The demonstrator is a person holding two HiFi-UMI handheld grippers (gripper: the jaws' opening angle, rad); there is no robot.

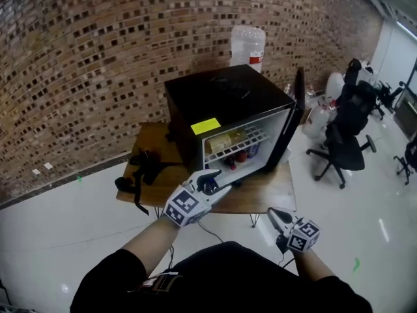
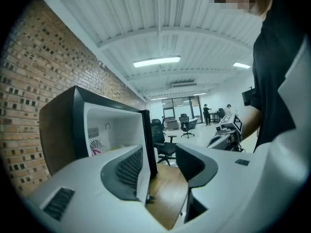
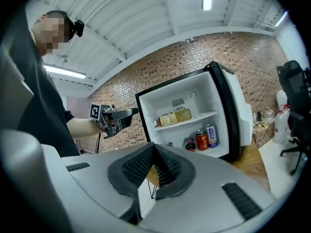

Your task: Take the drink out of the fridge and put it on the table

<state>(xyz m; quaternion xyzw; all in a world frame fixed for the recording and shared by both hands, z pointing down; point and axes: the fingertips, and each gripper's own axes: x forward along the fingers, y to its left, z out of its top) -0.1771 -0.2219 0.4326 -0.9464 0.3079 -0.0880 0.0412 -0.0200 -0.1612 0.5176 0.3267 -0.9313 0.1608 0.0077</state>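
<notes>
A black mini fridge [image 1: 221, 96] stands on a wooden table [image 1: 260, 191] with its door [image 1: 292, 119] swung open to the right. On its upper shelf lies a yellowish bottle [image 3: 174, 117]. Below stand a red can [image 3: 201, 140], a blue can [image 3: 211, 135] and a dark drink [image 3: 190, 143]. My left gripper [image 1: 212, 178] hovers just in front of the fridge opening; its jaws [image 2: 163, 164] stand apart with nothing between them. My right gripper [image 1: 273, 212] hangs lower, off the table's near edge, and its pads [image 3: 146, 161] meet, empty.
A black tangle of straps and gear [image 1: 146, 165] lies on the table's left part. A large water jug [image 1: 247, 44] stands behind the fridge. Office chairs [image 1: 345, 142] and more jugs [image 1: 319, 119] fill the floor at the right. A brick wall [image 1: 78, 77] runs behind.
</notes>
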